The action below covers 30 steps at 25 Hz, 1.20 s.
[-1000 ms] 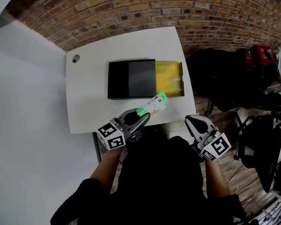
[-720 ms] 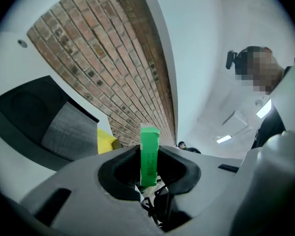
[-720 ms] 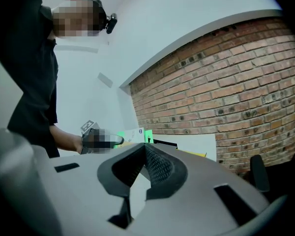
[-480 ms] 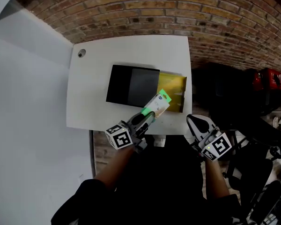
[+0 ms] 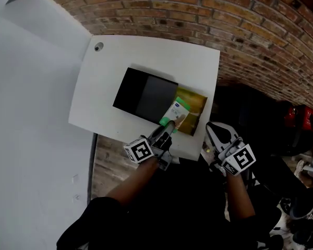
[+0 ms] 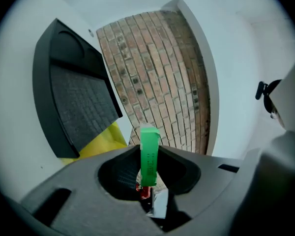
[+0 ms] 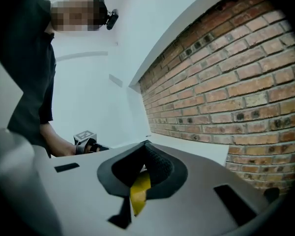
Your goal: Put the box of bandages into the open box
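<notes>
**A:** What was the open box made of?

**B:** It looked like card, with a glossy yellow inside and a shallow, rectangular shape. A flat black cover sat over its left part. In the left gripper view, the cover had a raised rim, a grey panel with a woven grain and a round recess near one end. Both sat on a smooth white table with rounded corners, in front of a rough red brick wall.

**A:** And the box of bandages?

**B:** It was a slim white carton with a bright green end. The left gripper had its jaws clamped on the carton's narrow sides, so the green end stuck out past the ribbed black pads. From the head view, the carton hung over the near left corner of the yellow compartment, right by the cover's edge. I couldn't tell whether it touched the box.

**A:** What about the right gripper?

**B:** Its grey jaws met at the tips and held nothing. A sliver of yellow showed through the gap behind the tips. It hovered just off the table's near right corner, beside the open box.

**A:** What had changed from a second earlier?

**B:** Back then the carton was at the table's near edge, short of the yellow compartment. It had since been carried forward over the compartment. The right gripper had also come in closer to the table corner. The table and box sat more askew in the head view than before.
</notes>
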Available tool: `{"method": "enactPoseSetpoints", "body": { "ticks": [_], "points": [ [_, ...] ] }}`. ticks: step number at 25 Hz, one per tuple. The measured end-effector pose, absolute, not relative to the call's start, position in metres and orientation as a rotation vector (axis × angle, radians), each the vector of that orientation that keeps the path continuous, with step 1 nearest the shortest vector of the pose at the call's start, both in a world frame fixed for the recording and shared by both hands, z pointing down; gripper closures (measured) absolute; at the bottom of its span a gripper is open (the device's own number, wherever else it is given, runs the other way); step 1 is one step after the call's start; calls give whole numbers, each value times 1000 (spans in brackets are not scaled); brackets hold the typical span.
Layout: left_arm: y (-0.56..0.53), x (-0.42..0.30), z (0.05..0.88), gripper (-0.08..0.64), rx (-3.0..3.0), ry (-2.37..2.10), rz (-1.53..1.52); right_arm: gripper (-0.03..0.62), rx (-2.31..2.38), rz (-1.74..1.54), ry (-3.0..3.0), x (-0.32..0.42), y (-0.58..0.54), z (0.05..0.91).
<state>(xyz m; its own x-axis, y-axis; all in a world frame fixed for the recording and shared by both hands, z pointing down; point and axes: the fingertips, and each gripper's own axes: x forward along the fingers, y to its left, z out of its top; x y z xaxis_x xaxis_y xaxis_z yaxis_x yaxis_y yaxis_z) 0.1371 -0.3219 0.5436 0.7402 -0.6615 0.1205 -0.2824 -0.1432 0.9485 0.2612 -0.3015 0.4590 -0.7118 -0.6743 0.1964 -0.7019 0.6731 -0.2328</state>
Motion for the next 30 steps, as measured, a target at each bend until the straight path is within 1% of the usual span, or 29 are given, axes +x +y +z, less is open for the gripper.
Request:
{"method": "enactPoseSetpoints", "body": {
  "ticks": [7,14,19,26,30],
  "points": [
    [-327,161,584,471,1501,-854,-478,586,1032,478,-2819,270,-308,470],
    [-330,178,600,469,1407,-906,-460,586,978,490,-2832,278,-308,476],
    [-334,180,611,469,1375,-969,-395,586,963,504,-2844,284,-308,478],
    [-338,182,617,469,1337,-998,-371,586,1160,480,-2649,302,-343,508],
    [-339,181,622,469,1308,-1016,-360,586,1103,406,-2663,294,-354,511]
  ]
}}
